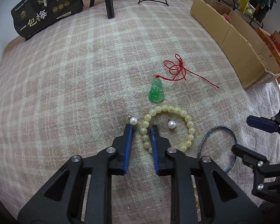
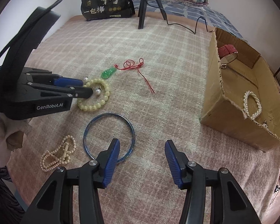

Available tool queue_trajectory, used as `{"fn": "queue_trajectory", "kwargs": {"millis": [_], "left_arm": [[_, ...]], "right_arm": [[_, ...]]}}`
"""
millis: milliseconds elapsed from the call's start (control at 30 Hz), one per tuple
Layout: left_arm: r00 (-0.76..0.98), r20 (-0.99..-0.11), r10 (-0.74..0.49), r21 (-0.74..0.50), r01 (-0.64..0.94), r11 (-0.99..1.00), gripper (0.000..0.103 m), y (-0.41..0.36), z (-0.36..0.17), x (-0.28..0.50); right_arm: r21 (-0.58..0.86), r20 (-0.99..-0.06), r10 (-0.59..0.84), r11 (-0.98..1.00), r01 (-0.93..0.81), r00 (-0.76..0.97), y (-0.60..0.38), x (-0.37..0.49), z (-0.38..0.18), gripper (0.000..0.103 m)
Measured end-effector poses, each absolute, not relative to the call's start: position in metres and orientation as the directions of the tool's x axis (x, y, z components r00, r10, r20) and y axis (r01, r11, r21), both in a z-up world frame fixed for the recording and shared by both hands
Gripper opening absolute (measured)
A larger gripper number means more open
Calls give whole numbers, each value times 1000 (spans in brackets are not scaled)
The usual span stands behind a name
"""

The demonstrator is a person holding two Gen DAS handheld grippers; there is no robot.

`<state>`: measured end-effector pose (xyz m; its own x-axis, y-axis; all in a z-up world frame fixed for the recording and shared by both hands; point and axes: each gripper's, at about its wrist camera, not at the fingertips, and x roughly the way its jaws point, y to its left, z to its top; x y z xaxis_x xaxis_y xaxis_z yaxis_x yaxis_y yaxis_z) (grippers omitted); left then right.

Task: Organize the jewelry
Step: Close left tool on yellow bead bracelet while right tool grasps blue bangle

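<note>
1. The left gripper (image 1: 141, 128) was seen low over the blanket (image 1: 65, 93), jaws apart, straddling the near-left arc of the yellow bead bracelet (image 1: 185, 118); no bead looked pinched yet.
2. The bracelet was lying flat toward the blanket's near edge. One pearl earring (image 1: 171, 124) was inside its loop; the other pearl earring (image 1: 133, 121) was just outside, touching or nearly touching the left finger tip.
3. Handling was judged: beads hard, smooth, rounded, likely strung loosely, so the loop should sag and slip. A grip across a single bead on the near arc was judged best.
4. The earrings were judged tiny, light, easily rolled or snagged in the pile; their thin posts could bend.
5. The jade pendant (image 1: 156, 91) with red cord (image 1: 177, 68) was lying just beyond the bracelet; judged hard, brittle.
6. The right gripper (image 2: 141, 149) was held wide apart, empty, over the blue bangle (image 2: 110, 136); judged thin and rigid.
7. The cardboard box (image 2: 214, 93) was at the blanket's right edge, a pearl bracelet (image 2: 252, 104) already inside.
</note>
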<state>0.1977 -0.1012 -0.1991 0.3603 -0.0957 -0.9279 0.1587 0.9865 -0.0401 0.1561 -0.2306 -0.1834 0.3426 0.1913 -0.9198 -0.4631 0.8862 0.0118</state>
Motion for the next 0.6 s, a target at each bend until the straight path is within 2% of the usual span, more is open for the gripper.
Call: {"fn": "queue_trajectory", "kwargs": {"millis": [167,333,433,500,533,567,600], "left_arm": [[369,-922,-113,-61,151,987,6,-107,-195,196],[351,-913,-205,-185,91,979,5,-76,-193,201],[355,-907,-227,-210,87,974,5,-73,-190,201],[360,-902,-239,-220,94,971,5,-74,-186,199],[366,-898,-243,-222,99,970,5,-74,-184,198],[371,-896,-246,-224,101,969,5,-74,-182,197],[378,-891,-253,-231,104,967,5,-74,-178,196]], "right_arm": [[-44,-933,132,882,-470,335,-223,157,-198,52],[-57,-929,122,886,-461,349,-220,155,-200,52],[-46,-927,136,883,-467,348,-219,154,-198,37],[-47,-926,137,883,-466,353,-218,154,-197,21],[-41,-925,143,884,-466,353,-218,154,-196,17],[-32,-924,152,884,-466,351,-219,155,-196,6],[-24,-922,159,885,-464,352,-219,155,-194,4]]}}
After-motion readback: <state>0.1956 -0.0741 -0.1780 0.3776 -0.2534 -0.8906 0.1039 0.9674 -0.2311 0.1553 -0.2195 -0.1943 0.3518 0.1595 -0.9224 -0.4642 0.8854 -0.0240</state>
